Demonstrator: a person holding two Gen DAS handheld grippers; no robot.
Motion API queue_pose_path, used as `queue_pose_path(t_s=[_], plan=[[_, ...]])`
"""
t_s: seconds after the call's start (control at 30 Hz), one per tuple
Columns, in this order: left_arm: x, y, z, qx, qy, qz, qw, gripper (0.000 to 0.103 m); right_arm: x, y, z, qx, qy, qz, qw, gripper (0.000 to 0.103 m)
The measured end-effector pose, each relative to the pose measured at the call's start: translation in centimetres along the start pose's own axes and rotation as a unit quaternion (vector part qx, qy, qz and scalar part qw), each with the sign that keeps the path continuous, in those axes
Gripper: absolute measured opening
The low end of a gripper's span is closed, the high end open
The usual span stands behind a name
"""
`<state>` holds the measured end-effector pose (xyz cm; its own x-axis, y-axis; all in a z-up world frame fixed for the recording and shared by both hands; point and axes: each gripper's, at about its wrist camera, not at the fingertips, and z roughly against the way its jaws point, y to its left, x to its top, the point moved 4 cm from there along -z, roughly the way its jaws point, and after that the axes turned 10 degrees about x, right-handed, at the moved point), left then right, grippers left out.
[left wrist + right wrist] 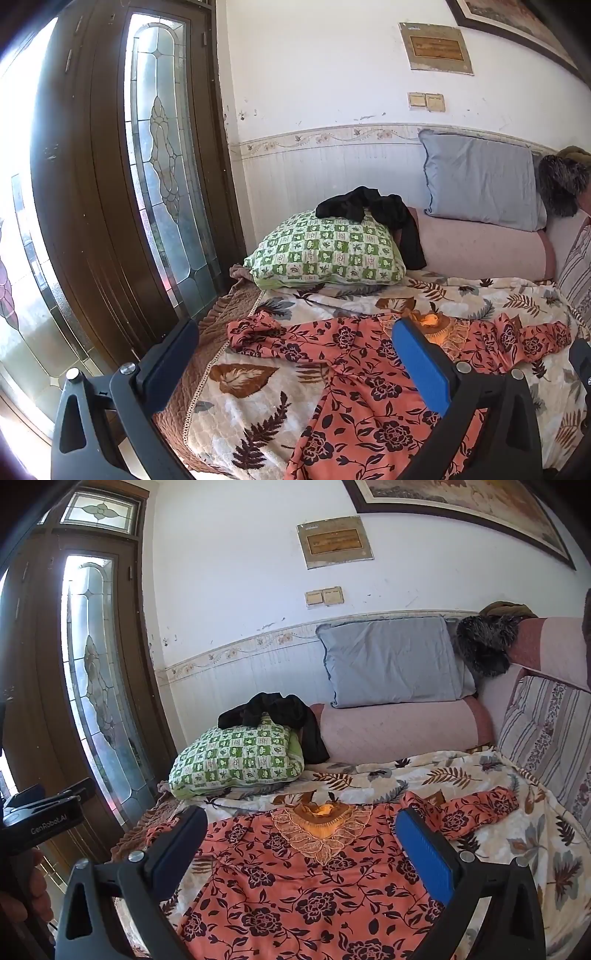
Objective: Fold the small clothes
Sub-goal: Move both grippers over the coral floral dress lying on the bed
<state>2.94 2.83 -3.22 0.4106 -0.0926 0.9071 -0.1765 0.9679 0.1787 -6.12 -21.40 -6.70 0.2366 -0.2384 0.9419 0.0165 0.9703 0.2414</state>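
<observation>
A small orange dress [354,373] [295,886] with dark flowers lies spread flat on the leaf-patterned bedspread [258,417] [424,775]. Its lace collar [317,830] points toward the wall and both sleeves [465,812] lie out to the sides. My left gripper [295,343] hovers open above the dress's left half, nothing between its fingers. My right gripper [301,829] also stands open over the chest of the dress, its blue pad [424,853] near the right sleeve. The left gripper's body shows at the right wrist view's left edge, held by a hand.
A green checked pillow [325,254] with a black garment [380,214] on it lies beyond the dress. A grey-blue pillow [391,661] leans on the wall above a pink bolster [399,731]. A wooden glass door [122,184] stands left of the bed's edge.
</observation>
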Motion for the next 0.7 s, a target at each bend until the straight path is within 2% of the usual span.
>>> queue_pose_path(t_s=[0.7], plan=[[-0.6,-2.1,-1.6,0.002,0.017,-0.018,0.9997,0.103,-0.7,-1.3,-1.9,-0.002,0.021,-0.02,1.0,0.103]])
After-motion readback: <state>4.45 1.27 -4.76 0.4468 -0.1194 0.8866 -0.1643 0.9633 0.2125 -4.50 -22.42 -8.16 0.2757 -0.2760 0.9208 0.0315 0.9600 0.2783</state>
